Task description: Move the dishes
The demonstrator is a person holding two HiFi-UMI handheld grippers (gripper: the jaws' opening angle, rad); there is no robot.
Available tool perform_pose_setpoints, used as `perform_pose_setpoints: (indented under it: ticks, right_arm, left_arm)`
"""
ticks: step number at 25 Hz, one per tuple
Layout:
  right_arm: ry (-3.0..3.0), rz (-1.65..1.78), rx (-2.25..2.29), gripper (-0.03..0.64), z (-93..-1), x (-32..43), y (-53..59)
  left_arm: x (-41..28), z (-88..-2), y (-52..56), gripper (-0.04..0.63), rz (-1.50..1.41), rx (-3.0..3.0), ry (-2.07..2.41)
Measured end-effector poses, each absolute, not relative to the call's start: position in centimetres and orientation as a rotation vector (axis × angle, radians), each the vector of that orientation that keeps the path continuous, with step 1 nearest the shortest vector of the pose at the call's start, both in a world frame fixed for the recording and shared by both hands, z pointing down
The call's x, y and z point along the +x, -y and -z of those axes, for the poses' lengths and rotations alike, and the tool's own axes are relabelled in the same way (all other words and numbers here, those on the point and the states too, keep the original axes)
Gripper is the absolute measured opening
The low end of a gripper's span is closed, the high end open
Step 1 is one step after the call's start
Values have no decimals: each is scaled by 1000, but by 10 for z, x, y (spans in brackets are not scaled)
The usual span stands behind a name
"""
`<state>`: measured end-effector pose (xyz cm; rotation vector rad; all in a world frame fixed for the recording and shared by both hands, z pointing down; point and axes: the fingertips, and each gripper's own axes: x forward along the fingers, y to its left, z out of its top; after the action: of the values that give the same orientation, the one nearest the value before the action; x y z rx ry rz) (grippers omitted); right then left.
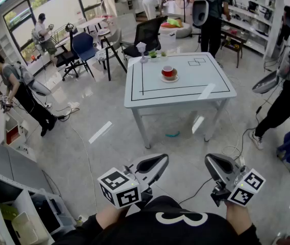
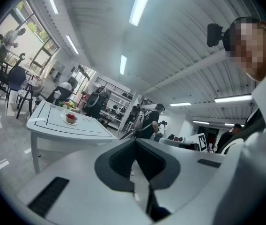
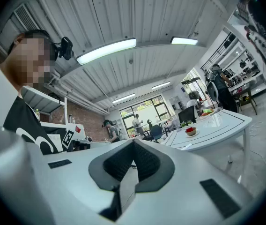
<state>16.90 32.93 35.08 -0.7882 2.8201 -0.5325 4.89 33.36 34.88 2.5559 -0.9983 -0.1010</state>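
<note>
— Can you see what's inside the cup (image 1: 168, 71) on the table (image 1: 206, 93)?
— No, it's too small. So are the green bits (image 1: 156, 54) at the tabletop's 11 o'clock.
— And the hands?
— Each is hidden behind a marker cube (image 1: 118, 188), on both the left gripper (image 1: 164, 158) and the right gripper (image 1: 208, 160). At 6 o'clock the head view's edge cuts off the person's torso (image 1: 170, 226).
— The table's far legs?
— Hidden under its top.

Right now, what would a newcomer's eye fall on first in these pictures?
The white table stands ahead on the open floor, with a red cup on a saucer near its far middle. Low in the head view, the left gripper and right gripper are held close to the body, jaws together and empty, well short of the table.
</note>
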Motion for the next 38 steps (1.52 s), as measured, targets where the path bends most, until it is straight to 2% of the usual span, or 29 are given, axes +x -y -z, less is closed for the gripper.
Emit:
perform_pose_setpoints:
  ticks: [15,16,19,24,29,38]
  right_arm:
    - [-2830,428,-834,14,-332,161,-343]
    - [-2832,418,-844,42,-330,161,-343]
    - [-2837,400,-886,187,-329,162,-340]
    - [-2822,396,-924,279,-327,162,-334]
    - [-2846,383,-917,317,-328,155,-327]
    - [-2849,381,-908,337,-324,155,-306]
  left_arm:
    - [31,-339,-356,3,118,2562,1044]
    - [29,-339,-357,3,122,2559,1047]
    - [25,-338,-358,3,128,2556,1056]
    - [15,-336,-359,3,148,2544,1075]
    - [7,-334,-357,3,145,2535,1099]
    - [-5,-329,-335,3,125,2512,1166]
